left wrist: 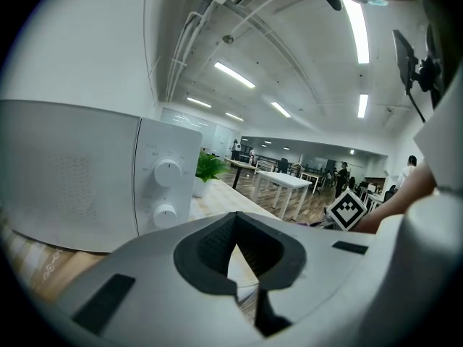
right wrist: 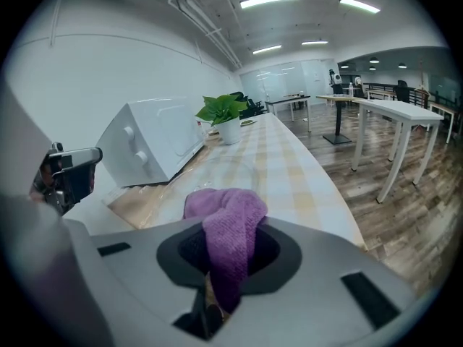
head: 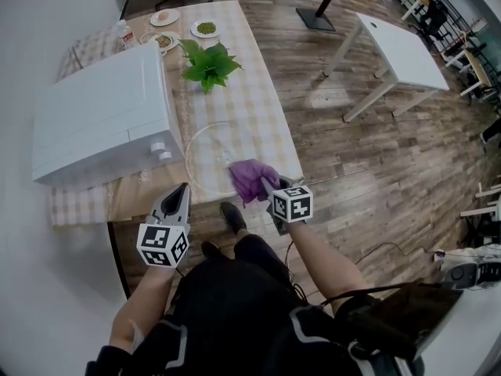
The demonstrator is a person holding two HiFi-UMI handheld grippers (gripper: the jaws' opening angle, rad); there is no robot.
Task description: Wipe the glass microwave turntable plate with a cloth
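My right gripper (head: 268, 188) is clamped on the crumpled purple cloth (head: 252, 180), at the 5 o'clock rim of the clear round glass turntable plate (head: 207, 155), which lies on the checked table (head: 258, 92). My left gripper (head: 182, 193), at 7 o'clock, is closed on nothing. With the plate unsteadied, I reckon a hard wipe could slide it off the table's near edge.

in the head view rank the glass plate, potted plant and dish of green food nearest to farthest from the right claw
1. Glass plate: just ahead-left of the right claw, which grips the purple cloth; near end of the table.
2. Potted plant: mid-table.
3. Dish of green food: far end.
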